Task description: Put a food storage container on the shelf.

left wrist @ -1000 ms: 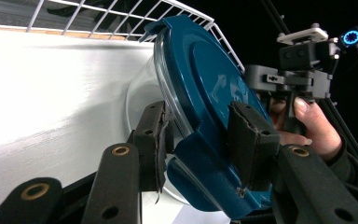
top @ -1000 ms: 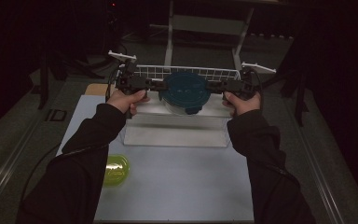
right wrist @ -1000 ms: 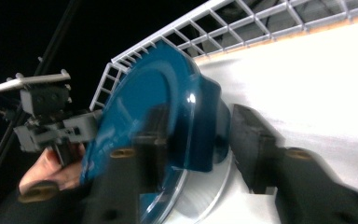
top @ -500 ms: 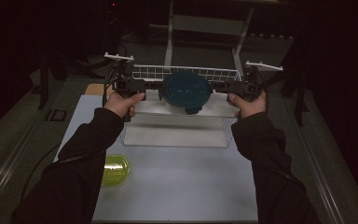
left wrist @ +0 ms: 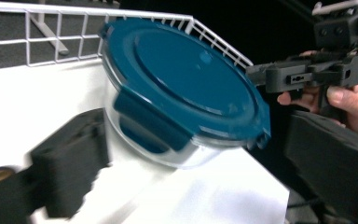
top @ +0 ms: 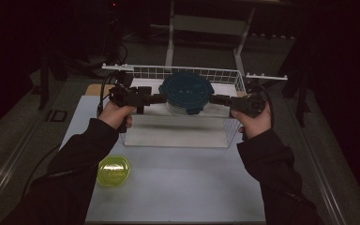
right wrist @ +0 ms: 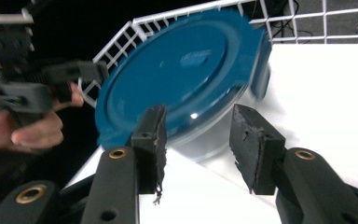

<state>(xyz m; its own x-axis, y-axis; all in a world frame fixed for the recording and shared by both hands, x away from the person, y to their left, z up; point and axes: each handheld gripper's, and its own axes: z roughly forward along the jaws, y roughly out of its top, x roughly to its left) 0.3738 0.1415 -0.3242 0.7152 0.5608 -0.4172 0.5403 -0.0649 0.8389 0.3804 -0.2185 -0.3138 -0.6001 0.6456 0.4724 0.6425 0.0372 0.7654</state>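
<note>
Now, high view: you had the round container (top: 186, 93) hanging between your left gripper (top: 161, 98) and right gripper (top: 215, 100), above the wire basket (top: 201, 74); whether either was clamped I could not tell.
Left gripper view: your jaws stood apart, blurred, the clear tub and blue lid (left wrist: 186, 79) just ahead, tilted; it looked stiff, smooth, slippery, probably breakable, so the side latch tabs were your best hold.
Right gripper view: your jaws stood apart, the lid rim just beyond them, not clamped.
Change: compared with a second before, the container sat slightly farther out over the basket; the yellow lid (top: 114, 170) lay unmoved.
</note>
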